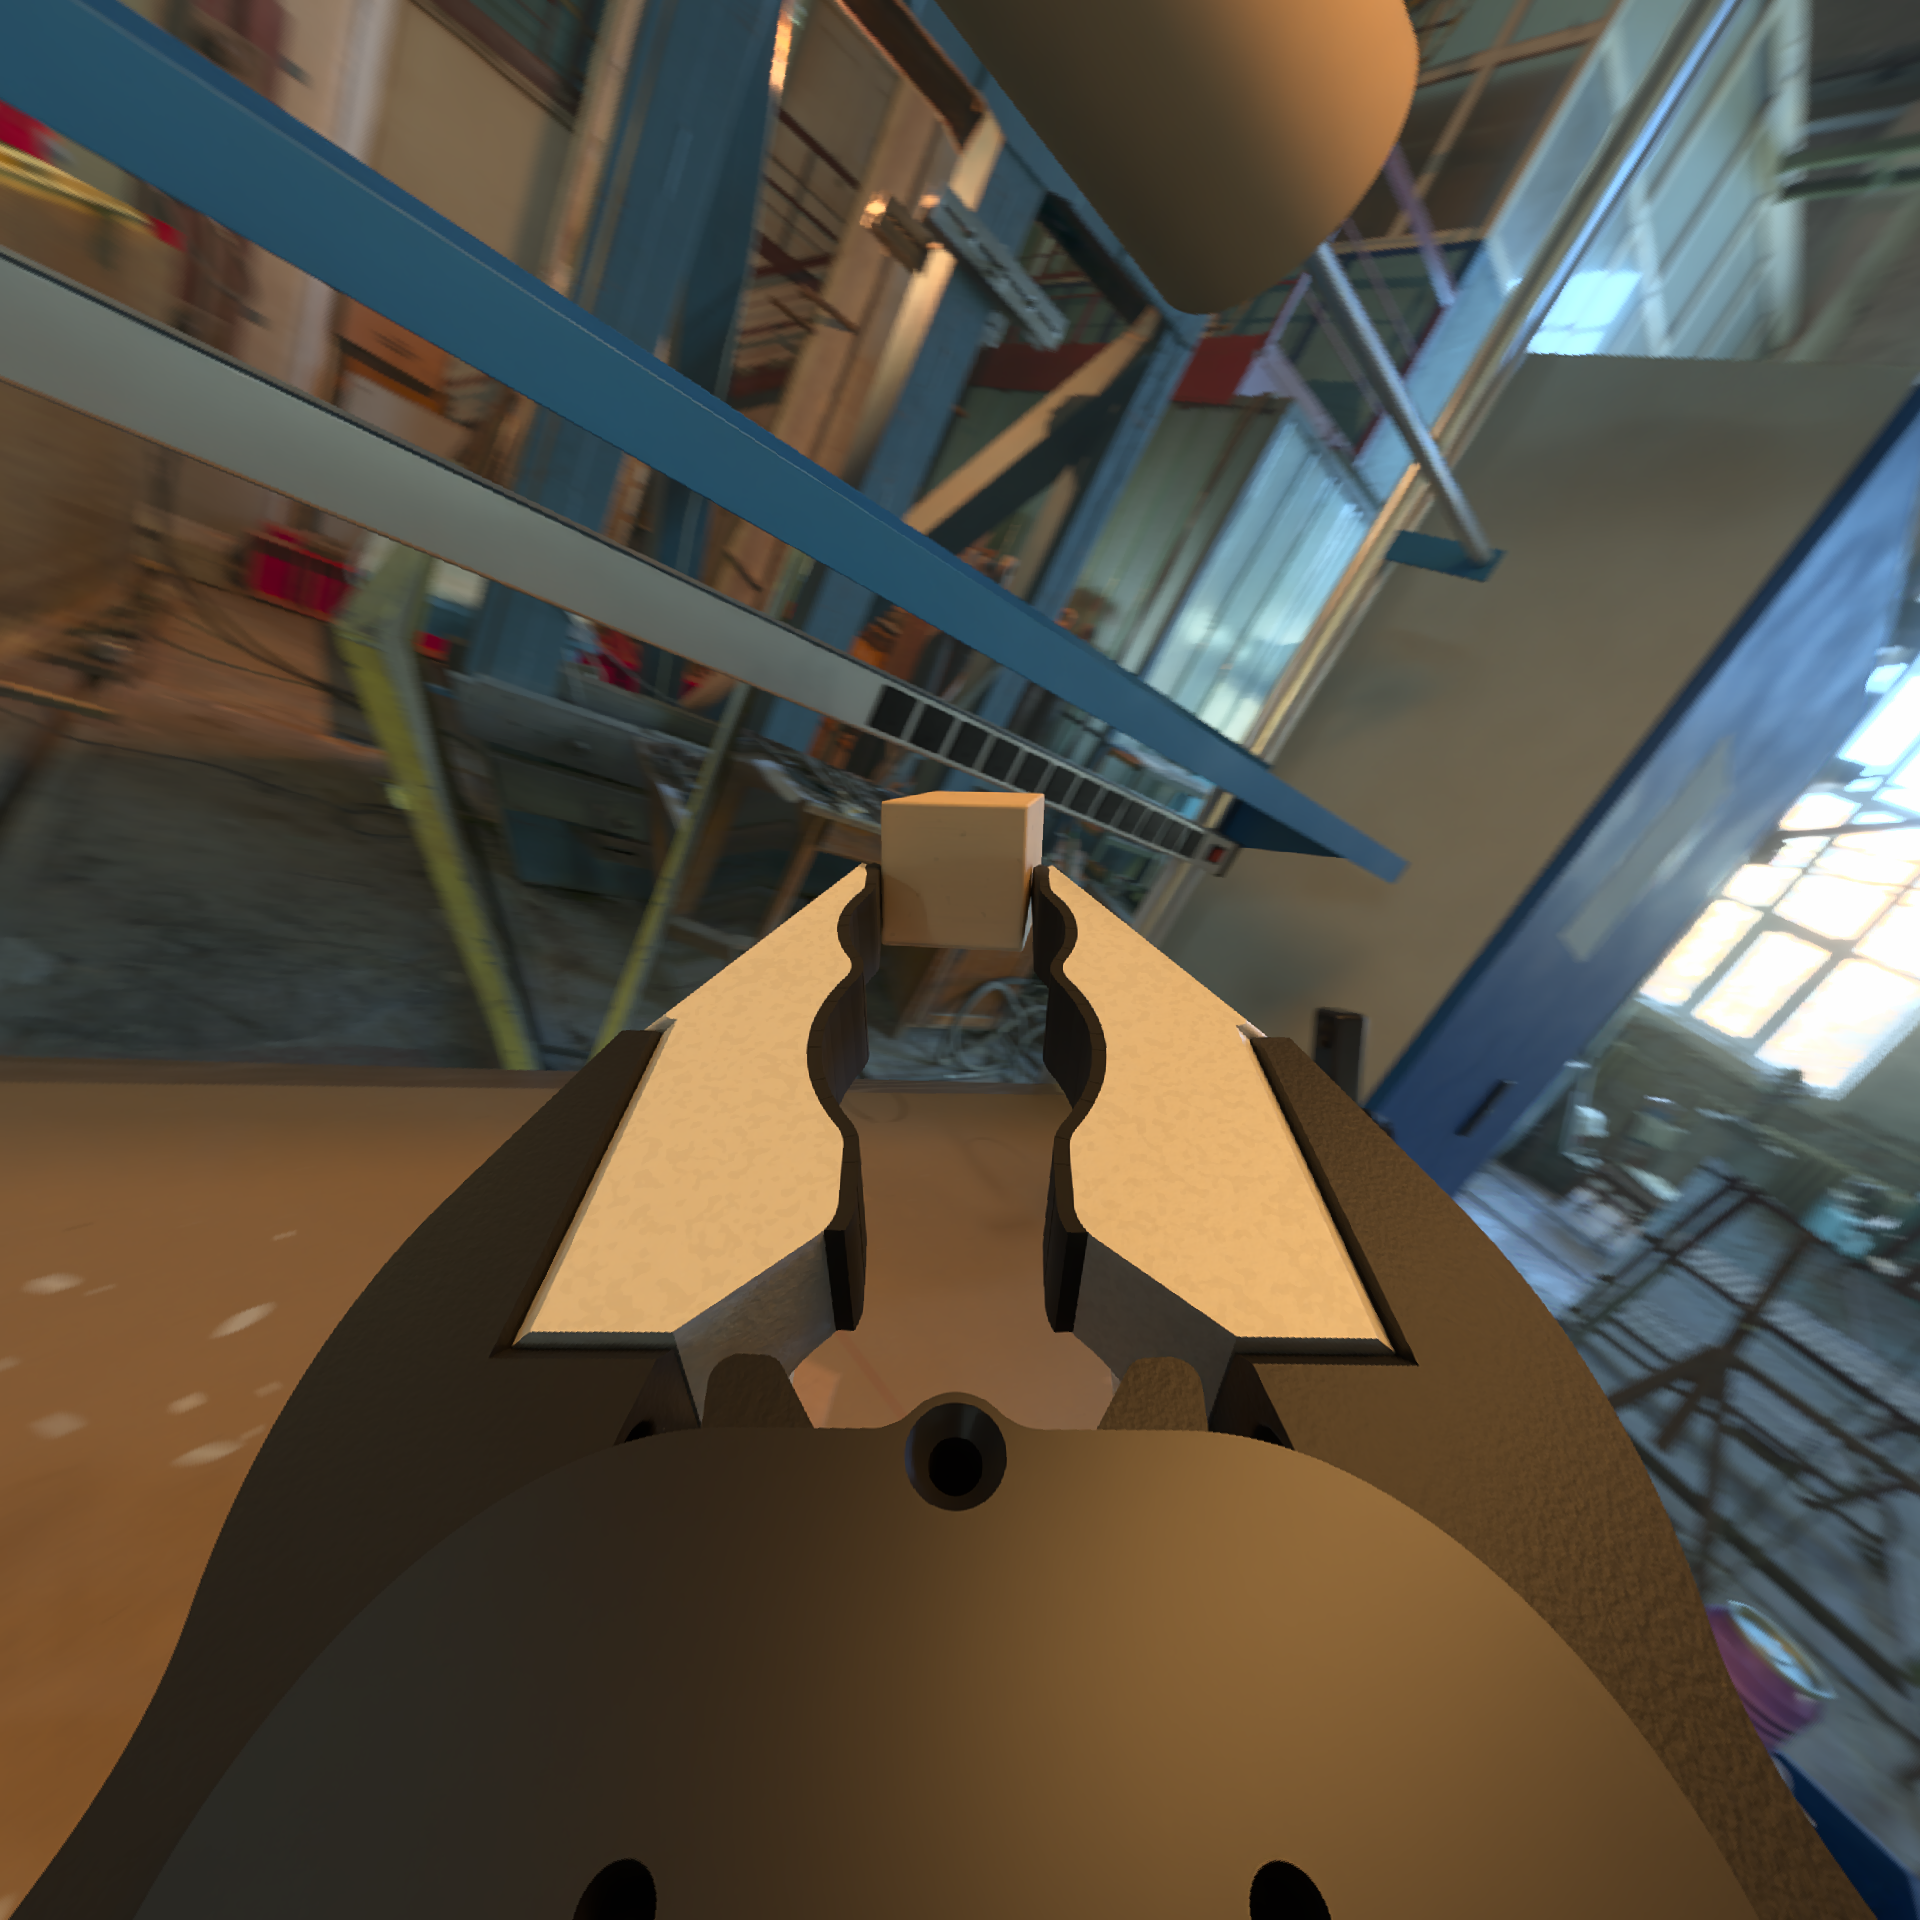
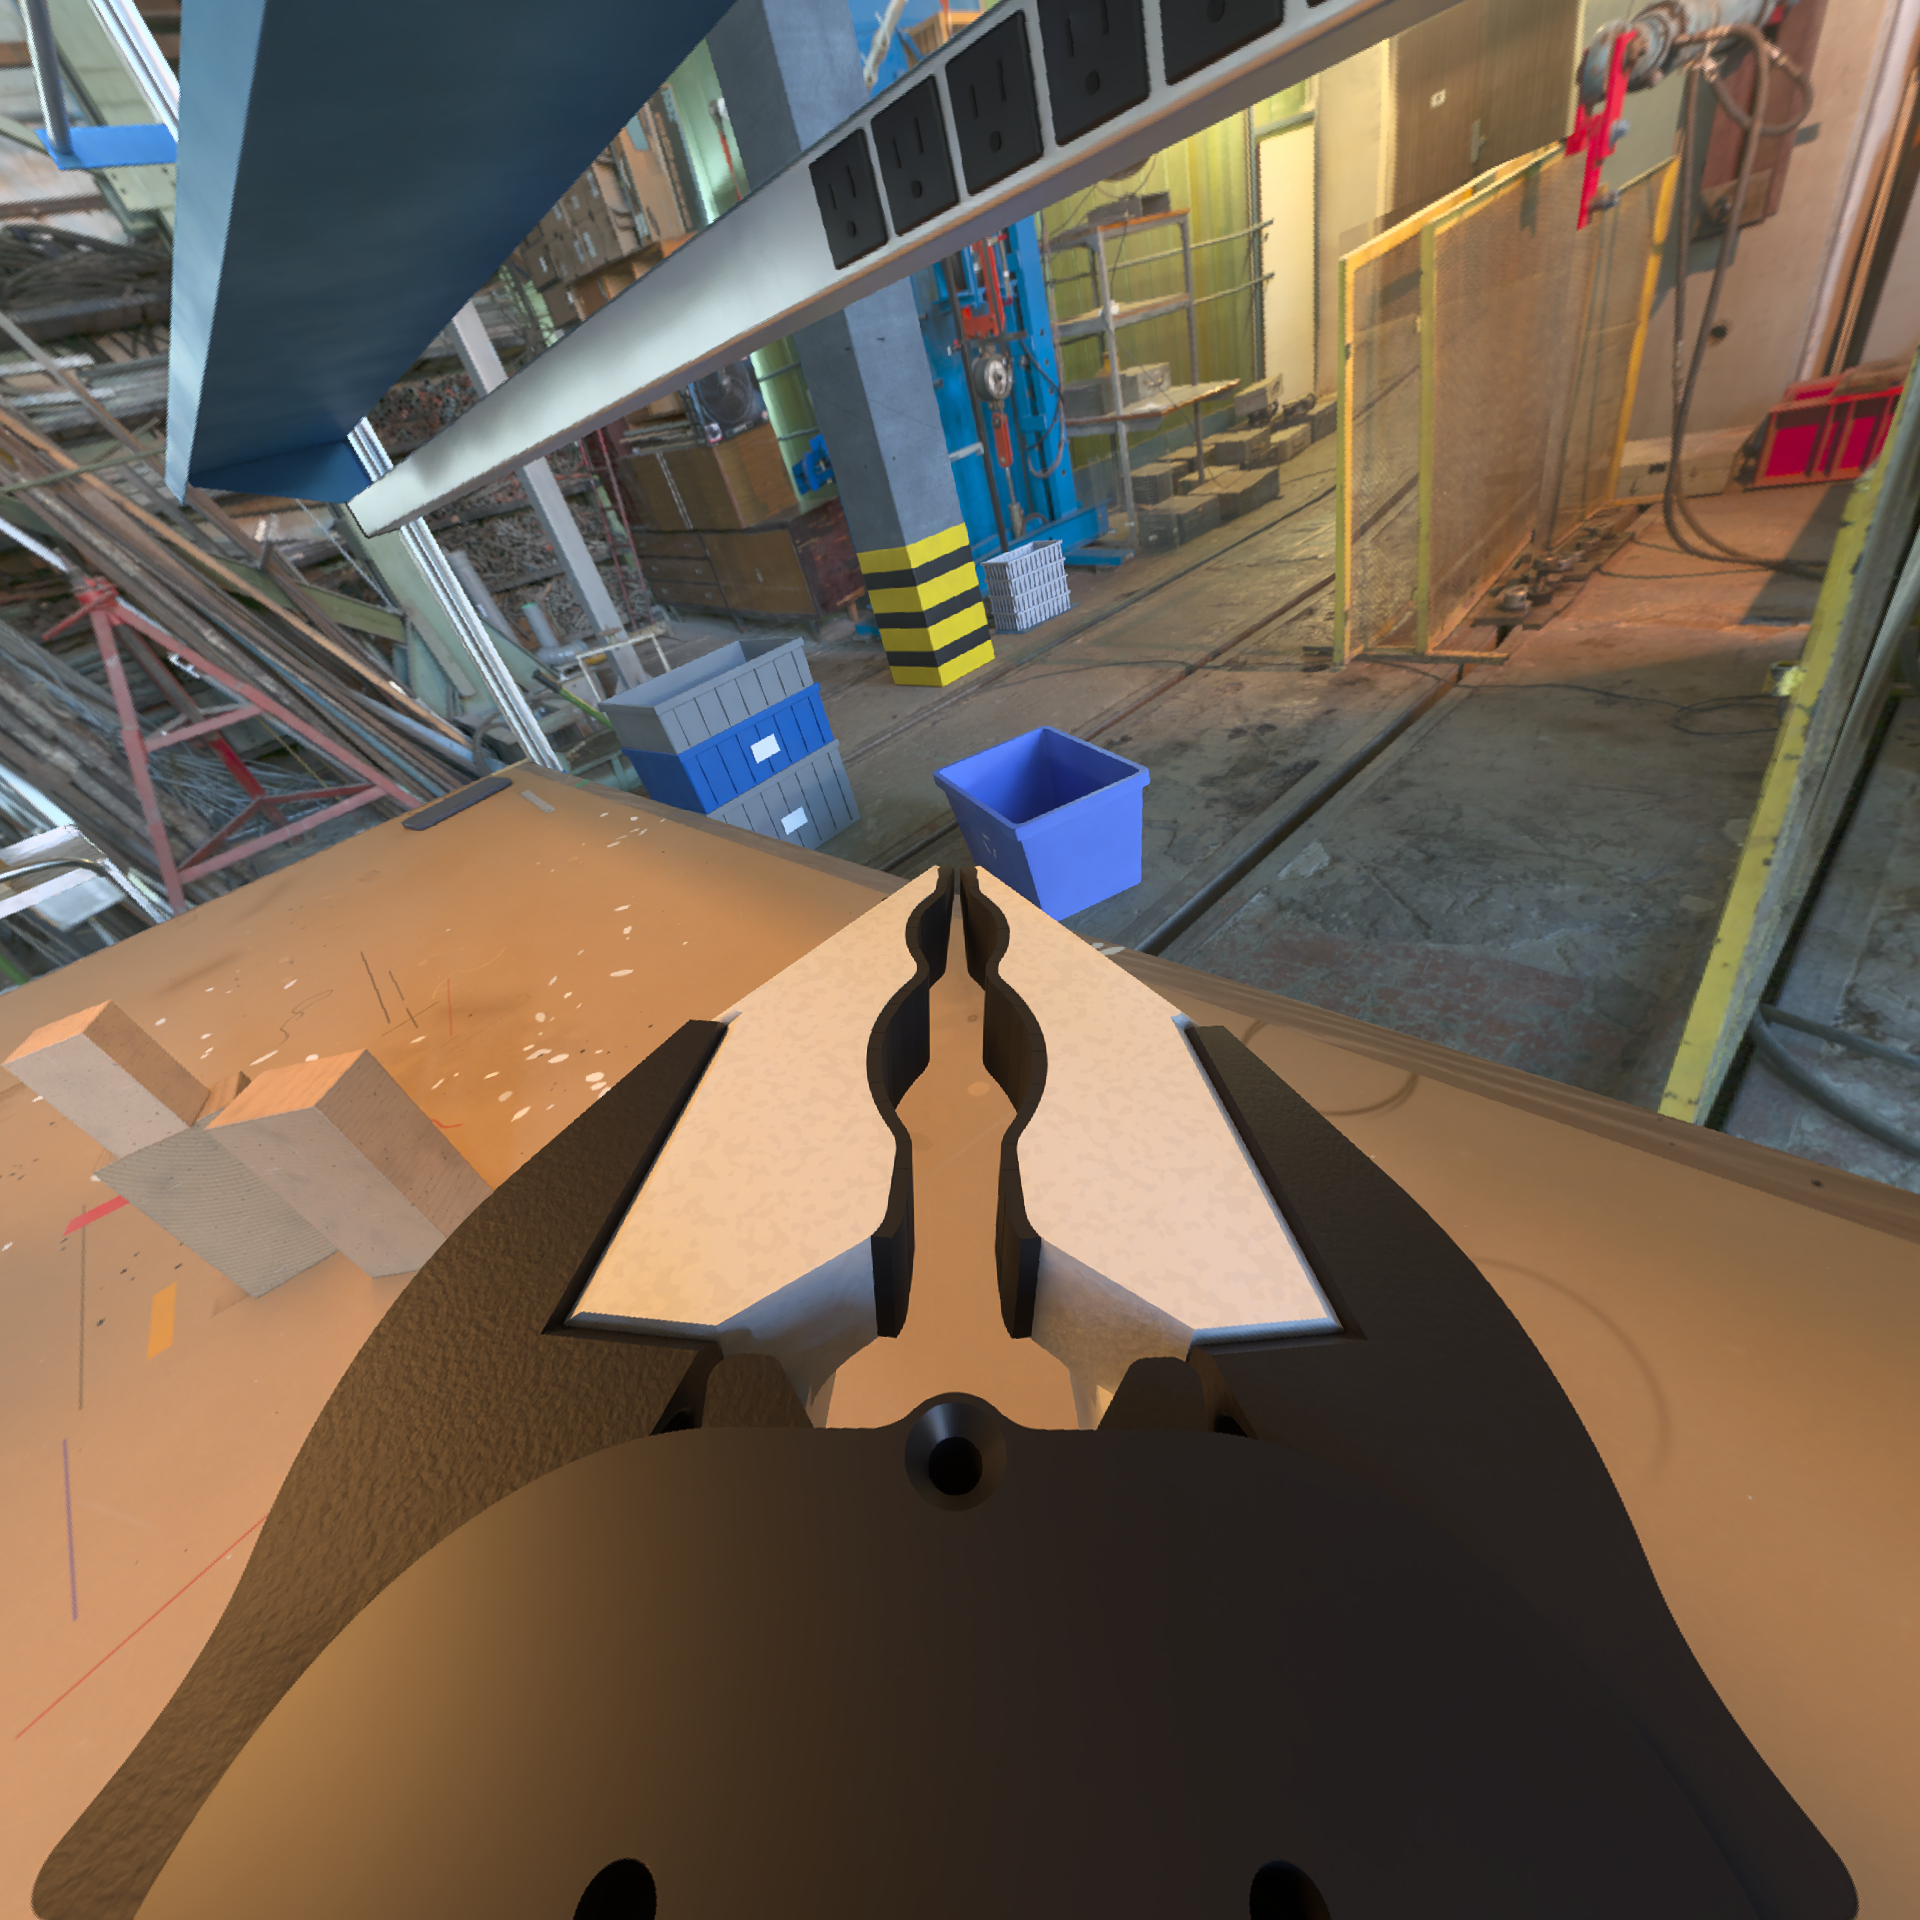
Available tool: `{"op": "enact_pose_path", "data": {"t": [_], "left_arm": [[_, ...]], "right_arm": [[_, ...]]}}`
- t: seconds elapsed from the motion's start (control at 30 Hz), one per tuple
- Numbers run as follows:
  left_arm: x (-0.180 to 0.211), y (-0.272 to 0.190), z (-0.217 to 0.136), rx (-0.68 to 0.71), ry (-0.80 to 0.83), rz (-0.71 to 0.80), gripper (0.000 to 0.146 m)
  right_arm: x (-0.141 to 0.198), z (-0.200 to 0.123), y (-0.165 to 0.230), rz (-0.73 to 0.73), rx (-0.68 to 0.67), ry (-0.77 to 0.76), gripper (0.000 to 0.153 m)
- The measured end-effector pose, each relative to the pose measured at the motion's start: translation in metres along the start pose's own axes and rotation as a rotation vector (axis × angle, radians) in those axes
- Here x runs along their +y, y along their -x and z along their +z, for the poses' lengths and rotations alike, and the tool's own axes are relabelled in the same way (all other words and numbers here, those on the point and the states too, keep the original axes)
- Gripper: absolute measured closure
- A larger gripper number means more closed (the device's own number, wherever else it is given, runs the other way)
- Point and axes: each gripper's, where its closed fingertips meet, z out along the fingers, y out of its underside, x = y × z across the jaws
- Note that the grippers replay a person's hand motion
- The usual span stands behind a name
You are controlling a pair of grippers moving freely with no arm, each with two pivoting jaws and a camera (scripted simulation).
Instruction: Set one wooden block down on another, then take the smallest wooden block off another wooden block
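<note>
My left gripper is shut on a small pale wooden cube, held at the fingertips well above the brown table. My right gripper is shut and empty above the table's far edge. In the right wrist view, two larger wooden blocks lie on the table at the left: a long block and a second block behind it, touching or overlapping it. The rounded brown body of the other gripper shows at the top of the left wrist view.
A blue shelf with a grey power strip hangs over the table. The table edge runs across the right. A blue bin and stacked crates stand on the floor beyond.
</note>
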Motion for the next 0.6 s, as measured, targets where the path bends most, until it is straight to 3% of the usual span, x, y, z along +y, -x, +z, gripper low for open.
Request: {"op": "enact_pose_path", "data": {"t": [0.3, 0.6], "left_arm": [[-0.047, -0.007, -0.083, -0.212, -0.112, 0.168, 0.117], [-0.049, -0.020, -0.098, -0.238, -0.160, 0.185, 0.117]], "right_arm": [[0.001, 0.001, 0.000, -0.007, 0.007, 0.005, 0.151], [0.001, 0.001, 0.000, -0.005, 0.001, 0.006, 0.151]]}}
